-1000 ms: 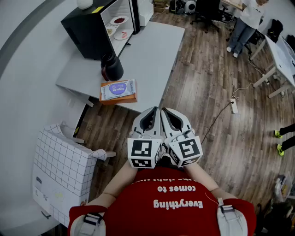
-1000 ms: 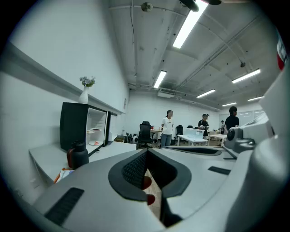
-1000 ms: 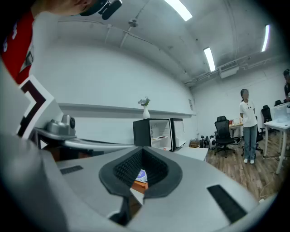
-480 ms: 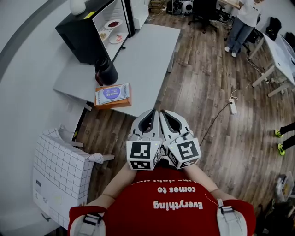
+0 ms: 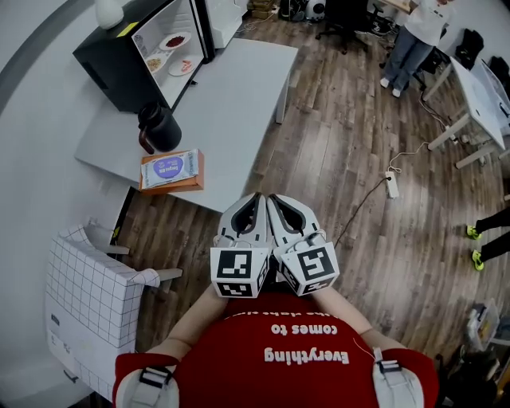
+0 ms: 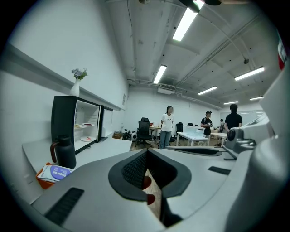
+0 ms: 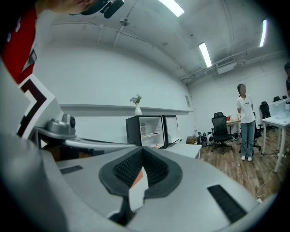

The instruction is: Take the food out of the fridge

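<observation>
Close to the person's red shirt (image 5: 279, 355), the left gripper (image 5: 256, 198) and right gripper (image 5: 273, 199) are held side by side, touching. Each has its jaws pressed together with nothing between them. To the left stands a white box with a grid pattern (image 5: 88, 291) on the wooden floor (image 5: 351, 143).

Beyond the grippers is a white surface (image 5: 239, 88) set against the wall. Near its front corner lies an orange box (image 5: 170, 174) with a blue-labelled packet on top. Just behind that stands a dark flask (image 5: 158, 127).

At the far end of the surface sits a black fridge (image 5: 100, 60) with its door open and a white vase (image 5: 109, 11) on top. The plates of food (image 5: 174, 41) are on the shelves inside, well apart from both grippers.

A power strip (image 5: 390, 185) lies on the floor to the right. Farther off are more desks, an office chair (image 6: 144, 130) and people standing (image 5: 413, 40).
</observation>
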`<action>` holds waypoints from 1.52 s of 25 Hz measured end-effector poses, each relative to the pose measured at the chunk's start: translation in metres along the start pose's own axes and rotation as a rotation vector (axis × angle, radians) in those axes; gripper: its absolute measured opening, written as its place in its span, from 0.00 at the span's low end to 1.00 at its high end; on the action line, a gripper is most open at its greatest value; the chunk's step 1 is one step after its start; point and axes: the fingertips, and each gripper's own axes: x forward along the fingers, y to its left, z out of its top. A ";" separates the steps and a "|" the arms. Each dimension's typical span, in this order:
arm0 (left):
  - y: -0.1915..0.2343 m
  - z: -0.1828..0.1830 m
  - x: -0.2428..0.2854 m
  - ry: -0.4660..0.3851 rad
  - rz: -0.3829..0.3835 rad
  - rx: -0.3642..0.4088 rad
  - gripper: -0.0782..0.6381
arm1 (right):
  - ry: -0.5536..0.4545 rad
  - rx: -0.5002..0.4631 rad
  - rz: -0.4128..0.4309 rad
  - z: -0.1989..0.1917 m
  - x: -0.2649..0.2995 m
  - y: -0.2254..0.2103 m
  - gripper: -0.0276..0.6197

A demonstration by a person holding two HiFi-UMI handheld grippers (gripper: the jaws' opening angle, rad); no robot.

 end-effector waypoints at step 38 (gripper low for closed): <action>0.275 0.087 0.283 -0.104 0.691 -0.234 0.12 | 0.085 -0.042 0.712 0.032 0.407 -0.118 0.06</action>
